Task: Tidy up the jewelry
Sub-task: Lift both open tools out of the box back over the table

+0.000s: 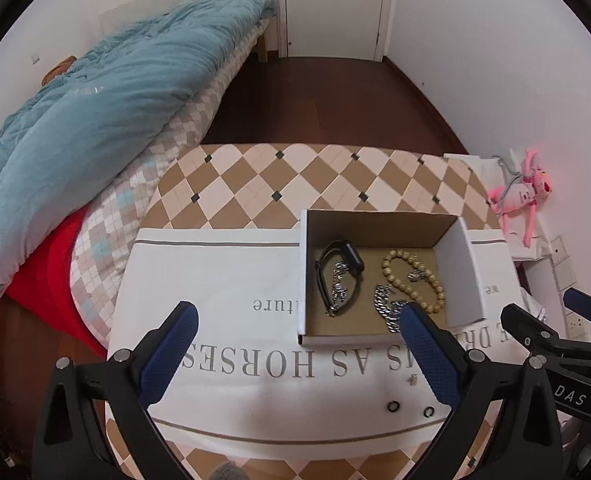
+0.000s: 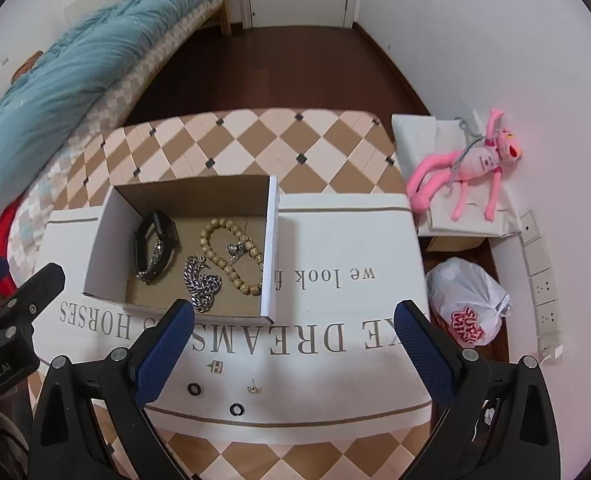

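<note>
An open cardboard box (image 1: 471, 276) (image 2: 99, 240) sits on a white printed cloth. Inside lie a black smart band (image 1: 341, 268) (image 2: 155, 246), a wooden bead bracelet (image 1: 411, 280) (image 2: 231, 256) and a silver chain (image 1: 387, 308) (image 2: 201, 280). On the cloth in front lie two black rings (image 2: 194, 389) (image 2: 236, 409) (image 1: 392, 406) (image 1: 429, 412), a small square charm (image 2: 216, 366) and an ear stud (image 2: 252, 389) (image 1: 411, 379). My left gripper (image 1: 295, 344) is open and empty above the cloth, left of the box front. My right gripper (image 2: 295, 344) is open and empty above the loose pieces.
The cloth covers a checkered table (image 1: 255, 176). A bed with a blue quilt (image 1: 95, 112) is to the left. A pink plush toy (image 2: 467, 168) lies on a box to the right, and a white plastic bag (image 2: 467, 300) sits on the floor.
</note>
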Demonstrator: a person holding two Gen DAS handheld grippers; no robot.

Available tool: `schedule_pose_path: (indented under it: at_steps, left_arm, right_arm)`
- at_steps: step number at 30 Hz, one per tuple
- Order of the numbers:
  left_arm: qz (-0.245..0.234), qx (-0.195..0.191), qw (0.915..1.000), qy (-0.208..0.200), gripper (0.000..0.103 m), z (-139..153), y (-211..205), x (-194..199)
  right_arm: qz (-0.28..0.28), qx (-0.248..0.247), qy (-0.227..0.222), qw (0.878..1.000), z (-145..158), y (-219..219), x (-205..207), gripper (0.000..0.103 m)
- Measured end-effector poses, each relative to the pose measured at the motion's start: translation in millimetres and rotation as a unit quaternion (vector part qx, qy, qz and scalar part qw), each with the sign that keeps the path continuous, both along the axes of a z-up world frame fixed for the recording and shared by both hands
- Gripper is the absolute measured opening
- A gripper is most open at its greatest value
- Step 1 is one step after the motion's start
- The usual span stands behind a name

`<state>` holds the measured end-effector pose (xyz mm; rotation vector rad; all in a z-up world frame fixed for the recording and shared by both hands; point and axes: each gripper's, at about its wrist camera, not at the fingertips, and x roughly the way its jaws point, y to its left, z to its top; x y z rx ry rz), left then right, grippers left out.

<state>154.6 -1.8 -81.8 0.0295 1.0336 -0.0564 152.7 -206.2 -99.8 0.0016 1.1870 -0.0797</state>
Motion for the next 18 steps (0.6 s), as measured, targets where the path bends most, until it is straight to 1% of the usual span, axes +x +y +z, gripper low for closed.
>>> schedule_pose_path:
  at_steps: [8,13,18]
  left_arm:
    - [-0.003,-0.015,0.9994,-0.030,0.103,34.8,-0.3,-28.5]
    - [-0.007,-0.007,0.9986,-0.053,0.103,56.8,-1.5,-46.6]
    - [-0.007,-0.017,0.9978,-0.064,0.103,73.9,0.2,-62.7]
  right_arm:
    - [-0.008,-0.010,-0.060,0.998,47.9,-2.4,-29.8,0.101]
    - [-0.012,-0.006,-0.082,0.997,69.1,-4.2,-50.8,0.101]
    - [-0.016,0.008,-0.098,0.995,86.3,-4.5,-68.3,0.101]
